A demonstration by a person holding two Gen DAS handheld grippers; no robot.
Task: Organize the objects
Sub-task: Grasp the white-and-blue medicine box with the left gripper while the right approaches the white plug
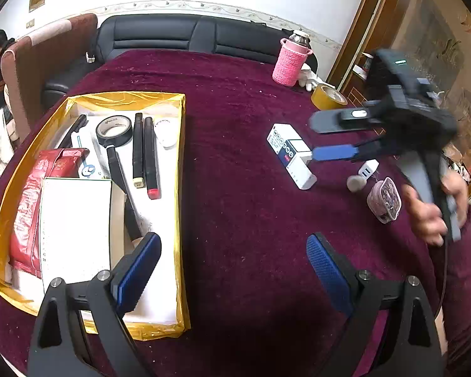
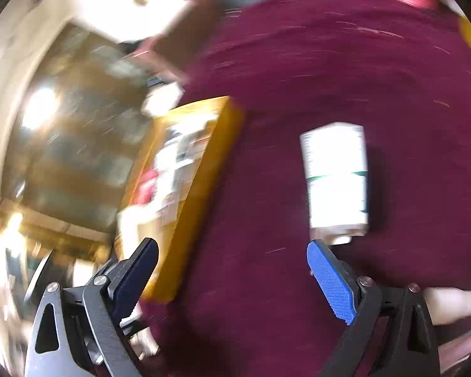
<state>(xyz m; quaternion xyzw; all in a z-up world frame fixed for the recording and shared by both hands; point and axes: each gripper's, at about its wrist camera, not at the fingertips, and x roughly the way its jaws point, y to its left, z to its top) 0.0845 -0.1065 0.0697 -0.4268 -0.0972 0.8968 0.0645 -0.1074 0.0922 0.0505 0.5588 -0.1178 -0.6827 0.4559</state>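
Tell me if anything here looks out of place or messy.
Several small things lie loose on the red tablecloth outside the yellow-edged box: a white carton, a white plug and a small pouch. Nothing looks spilled or broken. Both grippers are open.

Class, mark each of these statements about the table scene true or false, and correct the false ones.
1. The black tape roll lies inside the gold tray. True.
2. The right claw is shut on the white box. False: it is open, one finger tip beside the box.
3. The pink bottle lies on its side. False: it stands upright.
4. The left claw is open and holds nothing. True.
5. The yellow tape roll sits in the tray. False: it rests on the maroon cloth, near the bottle.
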